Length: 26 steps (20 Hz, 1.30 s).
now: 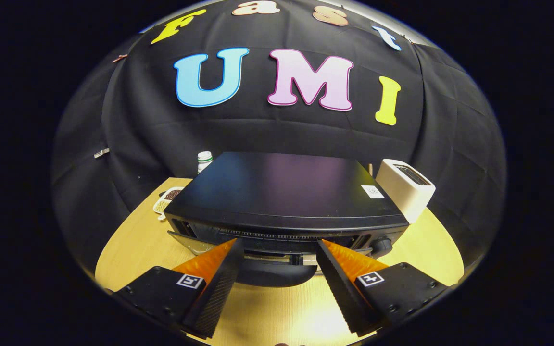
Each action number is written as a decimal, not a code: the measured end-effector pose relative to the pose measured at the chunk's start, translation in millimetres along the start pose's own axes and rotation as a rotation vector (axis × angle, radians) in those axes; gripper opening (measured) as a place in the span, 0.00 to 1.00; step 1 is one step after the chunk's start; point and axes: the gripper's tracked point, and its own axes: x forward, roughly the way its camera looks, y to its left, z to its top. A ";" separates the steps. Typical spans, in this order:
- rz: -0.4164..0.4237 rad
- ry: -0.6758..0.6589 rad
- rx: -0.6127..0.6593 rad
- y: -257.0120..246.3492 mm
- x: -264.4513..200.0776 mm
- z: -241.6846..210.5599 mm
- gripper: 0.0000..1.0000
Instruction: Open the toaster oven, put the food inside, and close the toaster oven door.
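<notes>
Gripper (279, 250) spread wide, holding nothing, just in front of the toaster oven (284, 197) at handle (277, 274) height. Door looks maybe slightly ajar; food loading and closing remain.

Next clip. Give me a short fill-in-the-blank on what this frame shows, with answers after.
1. The gripper has its jaws ____, holding nothing.
2. The black toaster oven stands on a ____ table.
3. The white toaster stands beside the oven, on the side with the oven's ____.
4. The oven's handle lies ____ the jaws.

Answers: open; wooden; knob; between
</notes>
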 end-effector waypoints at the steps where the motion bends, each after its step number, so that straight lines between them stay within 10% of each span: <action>1: 0.002 0.000 -0.004 0.6 -3.2 -2.3 1.00; 19: 0.081 0.095 -0.204 9.2 -52.0 -81.9 1.00; 26: 0.216 0.413 -0.082 9.7 -63.4 -186.1 0.99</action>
